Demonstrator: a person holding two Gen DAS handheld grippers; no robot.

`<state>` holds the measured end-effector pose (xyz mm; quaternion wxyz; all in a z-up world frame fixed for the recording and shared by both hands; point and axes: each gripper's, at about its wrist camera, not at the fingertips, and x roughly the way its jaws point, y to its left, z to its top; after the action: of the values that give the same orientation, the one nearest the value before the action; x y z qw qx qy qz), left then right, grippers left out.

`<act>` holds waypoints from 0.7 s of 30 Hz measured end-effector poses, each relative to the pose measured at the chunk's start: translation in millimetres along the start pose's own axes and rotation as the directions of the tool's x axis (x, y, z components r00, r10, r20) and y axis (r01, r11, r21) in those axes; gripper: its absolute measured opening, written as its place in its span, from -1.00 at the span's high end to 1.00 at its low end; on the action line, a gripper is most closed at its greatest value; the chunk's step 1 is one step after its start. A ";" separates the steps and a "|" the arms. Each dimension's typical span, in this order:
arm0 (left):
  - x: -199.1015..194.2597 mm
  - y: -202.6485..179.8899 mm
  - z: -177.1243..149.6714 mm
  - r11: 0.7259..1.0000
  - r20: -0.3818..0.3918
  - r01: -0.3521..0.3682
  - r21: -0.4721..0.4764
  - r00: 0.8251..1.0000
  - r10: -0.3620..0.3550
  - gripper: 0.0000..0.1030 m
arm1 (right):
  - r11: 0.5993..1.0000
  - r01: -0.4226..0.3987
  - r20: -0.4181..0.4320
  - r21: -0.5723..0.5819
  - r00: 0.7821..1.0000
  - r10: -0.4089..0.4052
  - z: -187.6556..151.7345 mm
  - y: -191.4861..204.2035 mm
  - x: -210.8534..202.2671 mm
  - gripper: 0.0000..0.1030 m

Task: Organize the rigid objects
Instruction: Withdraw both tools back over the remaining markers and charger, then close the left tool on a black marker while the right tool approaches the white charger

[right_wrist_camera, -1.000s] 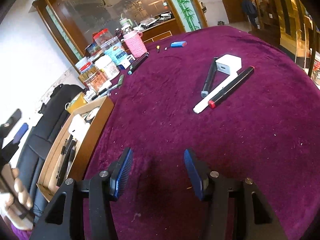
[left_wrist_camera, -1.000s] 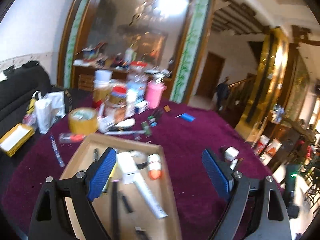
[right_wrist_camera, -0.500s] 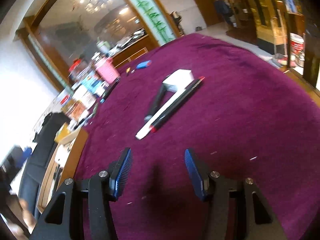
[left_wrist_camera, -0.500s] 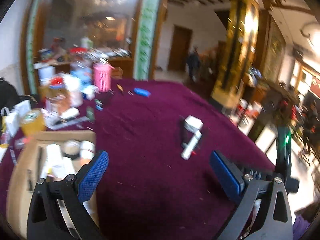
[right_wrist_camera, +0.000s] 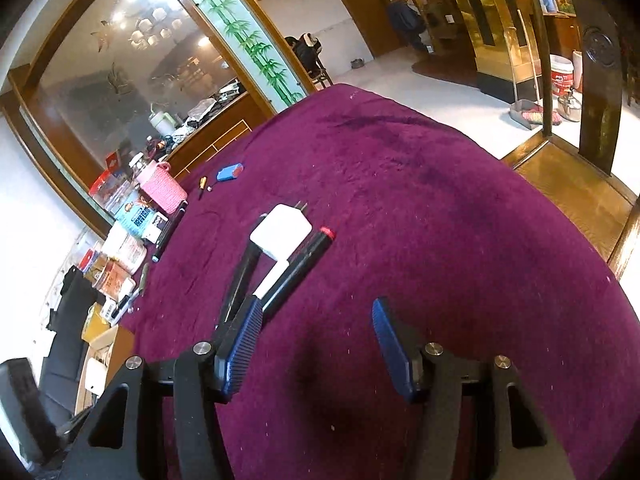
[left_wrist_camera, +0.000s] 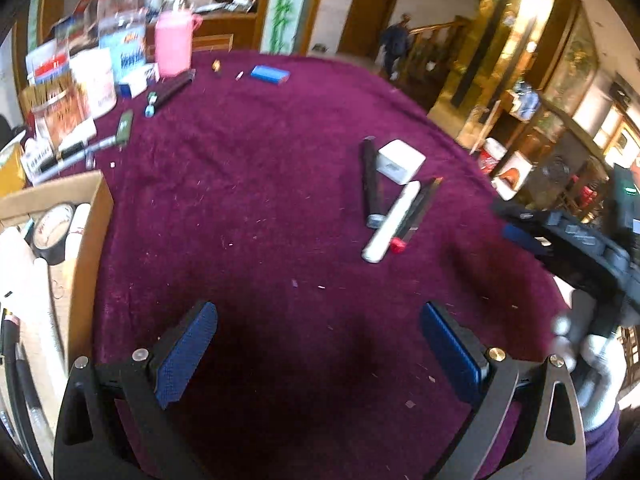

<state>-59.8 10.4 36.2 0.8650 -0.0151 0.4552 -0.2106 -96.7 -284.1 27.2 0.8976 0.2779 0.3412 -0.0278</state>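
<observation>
On the purple-covered desk (left_wrist_camera: 248, 184), a small cluster of items lies right of centre: a white charger (left_wrist_camera: 401, 161), a black pen (left_wrist_camera: 370, 182) just to its left, a white marker (left_wrist_camera: 393, 216) and a red-tipped black marker (left_wrist_camera: 416, 210) side by side, the two markers touching or nearly so. Left hand-held gripper (left_wrist_camera: 318, 356) hovers over bare cloth, near side of the cluster, jaws spread wide, nothing between them. Right hand-held gripper (right_wrist_camera: 316, 346) sits low over the desk, jaws moderately apart and empty; its left blue pad (right_wrist_camera: 243, 350) overlaps the near ends of the pen (right_wrist_camera: 240, 280) and markers in view, contact cannot be told. Charger (right_wrist_camera: 281, 231) shows prongs pointing away.

Cardboard box (left_wrist_camera: 90, 236) at desk's left edge holds a tape roll (left_wrist_camera: 52, 228) and other white pieces. Far left side: pink cup (left_wrist_camera: 174, 44), jars, cartons, a blue case (left_wrist_camera: 270, 75). Left-wrist view is slightly blurred.
</observation>
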 end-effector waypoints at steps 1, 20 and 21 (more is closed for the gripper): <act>6.7 2.3 1.4 1.000 -0.017 -0.014 -0.009 1.000 0.014 -0.96 | 1.000 0.008 0.015 -0.012 1.000 -0.007 2.2 1.5 -1.9 -0.19; 40.8 -7.9 -8.5 0.978 -0.118 -0.169 0.121 0.976 0.184 -1.00 | 0.985 0.172 0.205 0.012 0.964 -0.170 67.8 -15.9 31.9 -0.99; 40.9 -7.5 -6.9 0.979 -0.136 -0.166 0.119 0.974 0.181 -0.99 | 0.987 0.160 0.194 0.010 0.968 -0.159 67.2 -16.9 33.1 -0.99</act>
<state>-47.6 -10.8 1.9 0.8441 0.0863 0.5049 -0.1587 -35.3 -328.6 39.5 0.9222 0.2430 0.2732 -0.1258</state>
